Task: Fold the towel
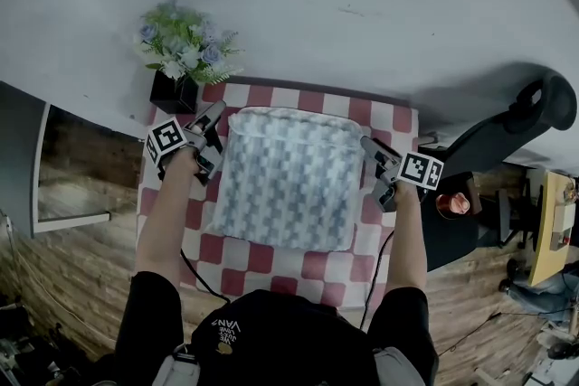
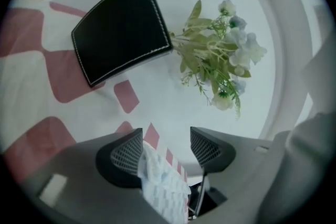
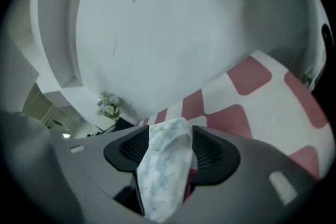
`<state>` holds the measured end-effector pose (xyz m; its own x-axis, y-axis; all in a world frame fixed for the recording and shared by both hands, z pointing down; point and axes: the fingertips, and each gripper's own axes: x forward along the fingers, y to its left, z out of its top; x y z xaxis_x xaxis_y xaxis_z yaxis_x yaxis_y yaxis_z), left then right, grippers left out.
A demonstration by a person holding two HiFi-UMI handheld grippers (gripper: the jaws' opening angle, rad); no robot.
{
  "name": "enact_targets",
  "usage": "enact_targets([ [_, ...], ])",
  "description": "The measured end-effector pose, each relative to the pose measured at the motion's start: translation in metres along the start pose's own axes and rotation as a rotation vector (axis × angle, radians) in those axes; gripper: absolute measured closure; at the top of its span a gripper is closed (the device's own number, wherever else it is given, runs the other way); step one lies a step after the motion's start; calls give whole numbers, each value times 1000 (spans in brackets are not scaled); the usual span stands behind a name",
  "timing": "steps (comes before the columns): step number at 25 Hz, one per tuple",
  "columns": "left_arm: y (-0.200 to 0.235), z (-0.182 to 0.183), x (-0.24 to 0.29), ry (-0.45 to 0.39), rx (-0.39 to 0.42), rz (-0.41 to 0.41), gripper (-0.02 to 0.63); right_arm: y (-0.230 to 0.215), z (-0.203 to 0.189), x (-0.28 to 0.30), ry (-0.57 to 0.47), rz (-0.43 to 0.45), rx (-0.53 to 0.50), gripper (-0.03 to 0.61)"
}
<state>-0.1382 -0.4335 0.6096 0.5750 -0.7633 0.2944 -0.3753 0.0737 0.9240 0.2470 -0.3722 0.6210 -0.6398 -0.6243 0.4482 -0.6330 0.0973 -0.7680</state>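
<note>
The blue-and-white patterned towel (image 1: 289, 181) lies folded into a rectangle on the red-and-white checked cloth (image 1: 298, 271). My left gripper (image 1: 218, 113) is at its far left corner. In the left gripper view that gripper (image 2: 167, 147) stands open. The towel's corner (image 2: 163, 186) rests against the left pad, with a clear gap to the right pad. My right gripper (image 1: 369, 145) is at the far right corner. In the right gripper view its jaws (image 3: 170, 147) stand apart with a thick fold of towel (image 3: 165, 165) lying loosely between the pads.
A black square pot (image 1: 174, 91) of pale artificial flowers (image 1: 185, 42) stands just beyond the left gripper, seen close in the left gripper view as the pot (image 2: 123, 29) and flowers (image 2: 220, 60). A white wall rises behind the table. A black chair (image 1: 507, 127) stands at the right.
</note>
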Motion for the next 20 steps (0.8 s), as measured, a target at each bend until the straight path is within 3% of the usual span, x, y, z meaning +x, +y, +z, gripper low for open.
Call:
enact_targets([
  [4,-13,-17,-14,81,171,-5,353,3,1,-22,3,-77,-124,321],
  [9,-17,-61,-44,242,414,8,353,20,-48,-42,65,-117,-274,313],
  [16,7,-113,-99,371,764,106,353,33,-142,-70,148,-106,-252,291],
  [20,22,-142,-136,406,852,116,351,27,-186,-92,169,-139,-213,282],
])
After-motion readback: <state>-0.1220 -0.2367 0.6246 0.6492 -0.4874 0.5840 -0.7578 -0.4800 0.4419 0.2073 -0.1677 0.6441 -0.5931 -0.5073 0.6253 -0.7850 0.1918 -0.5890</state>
